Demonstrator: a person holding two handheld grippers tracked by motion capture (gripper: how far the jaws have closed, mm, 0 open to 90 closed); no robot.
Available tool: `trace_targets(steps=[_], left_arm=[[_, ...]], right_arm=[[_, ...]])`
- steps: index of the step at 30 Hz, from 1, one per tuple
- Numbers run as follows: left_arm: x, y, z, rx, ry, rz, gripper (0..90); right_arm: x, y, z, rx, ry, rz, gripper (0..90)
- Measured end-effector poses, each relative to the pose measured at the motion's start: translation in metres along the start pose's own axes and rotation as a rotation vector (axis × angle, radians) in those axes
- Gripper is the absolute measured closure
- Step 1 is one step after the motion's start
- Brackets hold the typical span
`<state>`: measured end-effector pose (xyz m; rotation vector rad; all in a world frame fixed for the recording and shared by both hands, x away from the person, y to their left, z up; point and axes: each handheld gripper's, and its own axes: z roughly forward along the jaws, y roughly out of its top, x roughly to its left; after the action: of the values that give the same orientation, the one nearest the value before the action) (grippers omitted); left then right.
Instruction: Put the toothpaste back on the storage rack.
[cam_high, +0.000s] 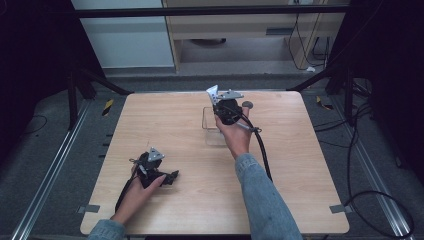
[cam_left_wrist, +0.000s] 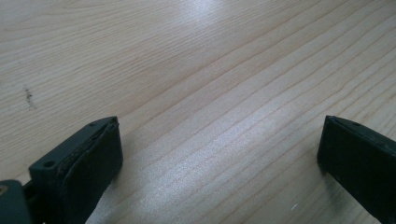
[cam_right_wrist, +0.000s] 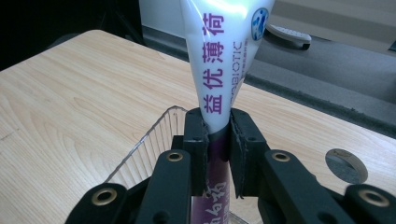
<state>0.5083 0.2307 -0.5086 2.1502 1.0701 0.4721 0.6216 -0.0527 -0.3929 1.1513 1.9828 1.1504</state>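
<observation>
Placement step. Right gripper (cam_right_wrist: 217, 135), jaws clamped on a white toothpaste tube (cam_right_wrist: 219, 60), holds it upright over the clear plastic box (cam_high: 214, 125) near the surface's far edge. Next, presumably: lower, then release. Left gripper (cam_high: 172, 176) rests near the front-left corner, jaws wide, empty.

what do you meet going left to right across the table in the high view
left claw lying open on the wood → clear plastic container → right claw over the container → grey round cap in the table
</observation>
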Motion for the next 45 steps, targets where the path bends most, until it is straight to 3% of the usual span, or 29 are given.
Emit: trace_targets(steps=[45], left_arm=[[0.0,0.0,0.0,0.0,0.0,0.001,0.0]], right_arm=[[0.006,-0.011,0.006,0.034,0.006,-0.021,78.5]])
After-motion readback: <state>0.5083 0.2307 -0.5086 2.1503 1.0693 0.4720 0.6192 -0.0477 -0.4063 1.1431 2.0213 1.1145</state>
